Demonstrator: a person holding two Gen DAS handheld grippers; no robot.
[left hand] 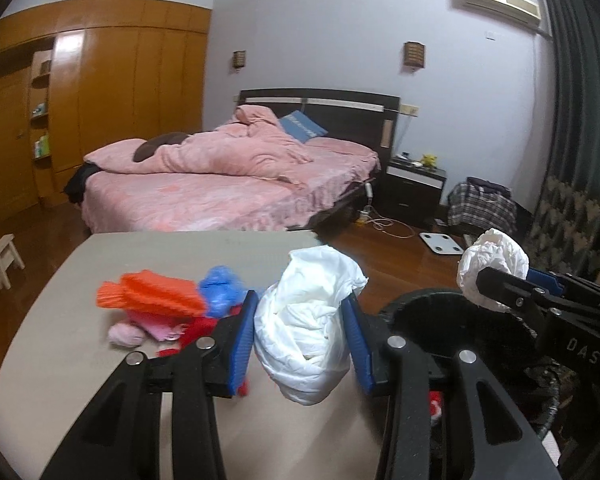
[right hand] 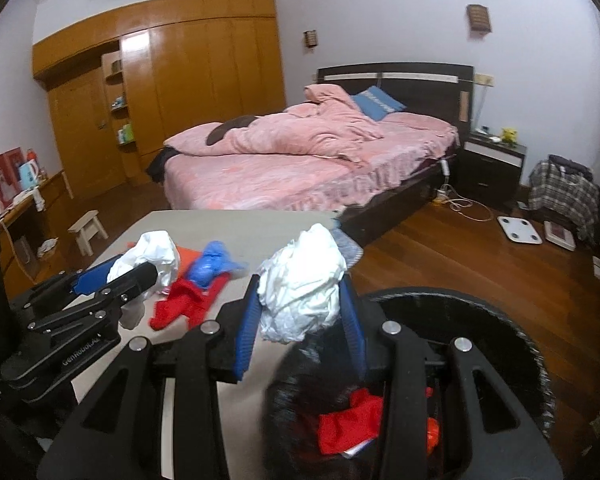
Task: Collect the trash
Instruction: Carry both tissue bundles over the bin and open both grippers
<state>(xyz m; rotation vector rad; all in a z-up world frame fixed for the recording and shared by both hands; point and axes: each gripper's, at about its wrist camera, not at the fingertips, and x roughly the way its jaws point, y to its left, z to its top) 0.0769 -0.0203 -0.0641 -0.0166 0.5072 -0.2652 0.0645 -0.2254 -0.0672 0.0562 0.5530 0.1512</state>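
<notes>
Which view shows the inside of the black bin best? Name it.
The right wrist view: the black bin opens toward the camera, with red scraps inside. The left wrist view shows only part of its rim.

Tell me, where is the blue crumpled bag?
In the left wrist view, the blue bag lies on the table, left of centre, beside the orange trash.

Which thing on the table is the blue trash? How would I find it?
Start at the pink bed, then come down to the grey table in front of it. In the little pile of scraps lies the blue crumpled bag, resting on red cloth. It is the only blue piece; its neighbours are red, orange or white.
</notes>
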